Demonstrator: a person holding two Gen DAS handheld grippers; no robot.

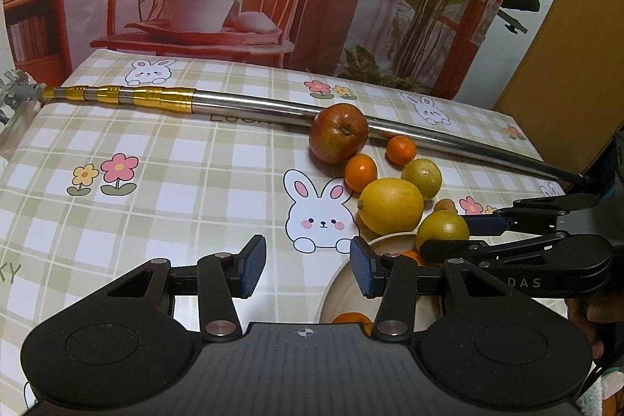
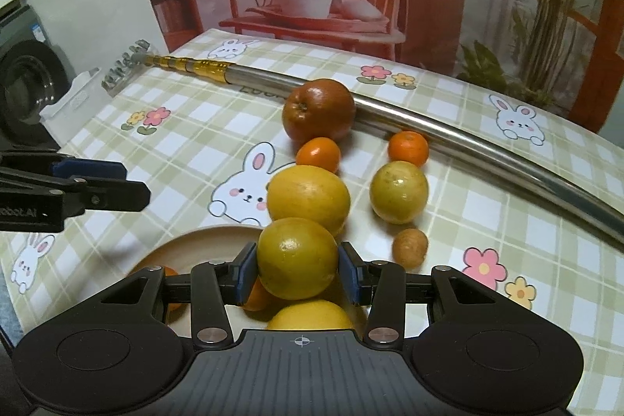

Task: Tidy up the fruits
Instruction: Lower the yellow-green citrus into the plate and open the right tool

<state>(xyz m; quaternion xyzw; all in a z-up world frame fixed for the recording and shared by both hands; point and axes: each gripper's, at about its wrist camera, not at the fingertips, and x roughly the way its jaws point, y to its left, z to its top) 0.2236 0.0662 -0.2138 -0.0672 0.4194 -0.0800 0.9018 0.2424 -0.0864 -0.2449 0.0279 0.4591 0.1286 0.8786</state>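
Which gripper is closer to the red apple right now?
Neither clearly: the left gripper hovers open before the apple, and the right gripper holds a yellow-green citrus over the bowl.

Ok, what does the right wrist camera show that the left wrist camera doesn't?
Only the right wrist view: the right gripper shut on a yellow-green fruit over the bowl, a big yellow fruit below it, and a washing machine.
Only the left: the left gripper open and empty.
Both: apple, metal pole.

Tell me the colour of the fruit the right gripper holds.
Yellow-green fruit, clearest in the right wrist view.
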